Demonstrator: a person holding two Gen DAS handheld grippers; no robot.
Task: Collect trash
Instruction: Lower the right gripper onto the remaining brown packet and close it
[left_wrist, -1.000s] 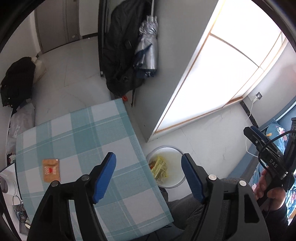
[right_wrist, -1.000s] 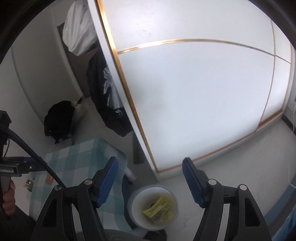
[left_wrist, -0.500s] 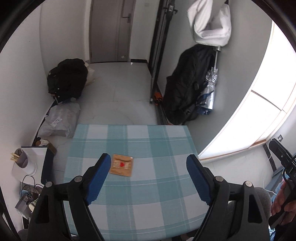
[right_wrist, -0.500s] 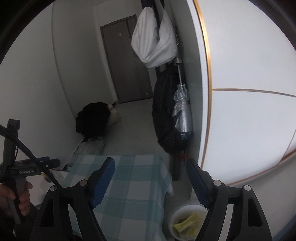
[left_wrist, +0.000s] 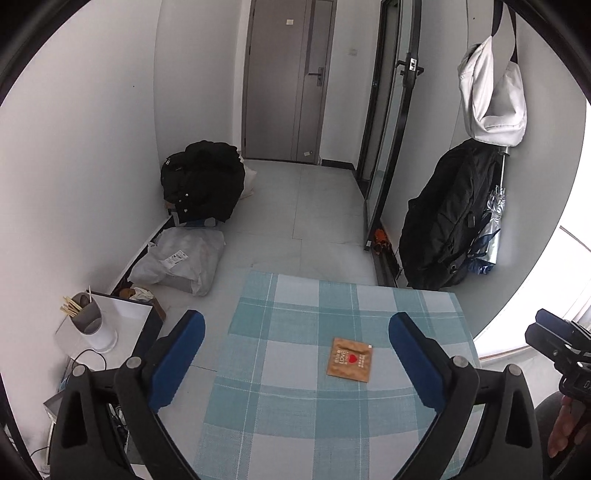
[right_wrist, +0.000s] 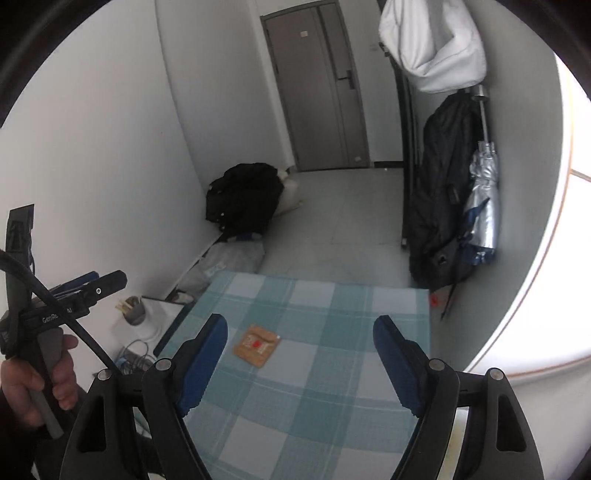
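Observation:
A flat brown packet with a red heart lies on the teal-and-white checked table. My left gripper hovers above the table with its jaws opening wide and nothing between them; the packet lies ahead, nearer the right finger. My right gripper is also over the table, jaws opening and empty, with the packet ahead by its left finger. Each wrist view shows the other gripper at its edge, held by a hand.
A white side stand with a grey cup of sticks stands left of the table. Black bags and a grey parcel lie on the floor by the left wall. A black coat and silver umbrella hang at right. A door closes the far end.
Both grippers swung left, away from the white bin with yellow wrappers, to face the table. The bin has left both views. Both pairs of jaws stand wider.

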